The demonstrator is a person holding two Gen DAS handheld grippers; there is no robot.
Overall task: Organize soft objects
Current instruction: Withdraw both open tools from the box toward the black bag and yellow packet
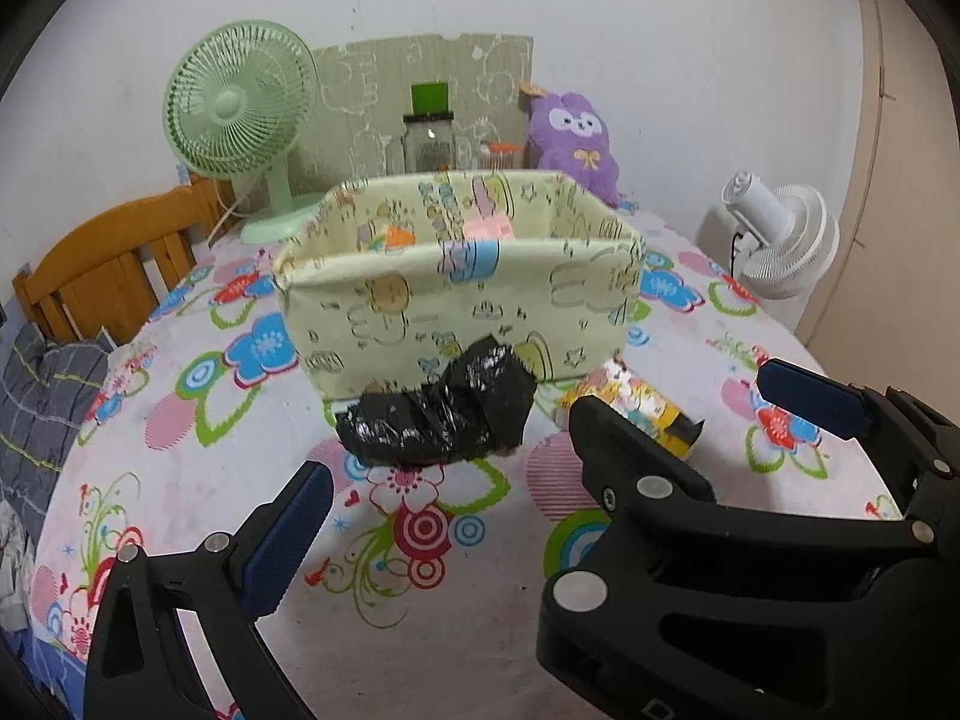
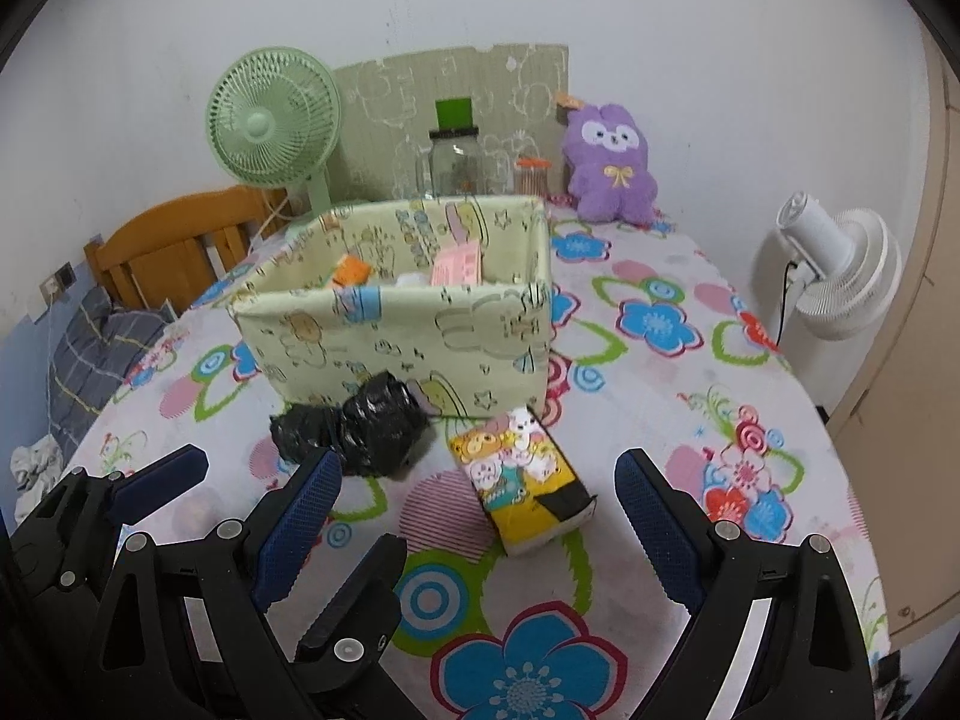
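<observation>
Though nearly hidden, pink and orange items inside fabric bin.

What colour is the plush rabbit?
Purple plush rabbit with a yellow bow; the right wrist view shows it best.

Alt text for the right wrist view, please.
The open right gripper points at a yellow cartoon-print tissue pack on a floral tablecloth. A black plastic bundle lies against a pale green fabric bin; the open left gripper shows lower left.

No lettering anywhere is sharp enough to read.
</observation>
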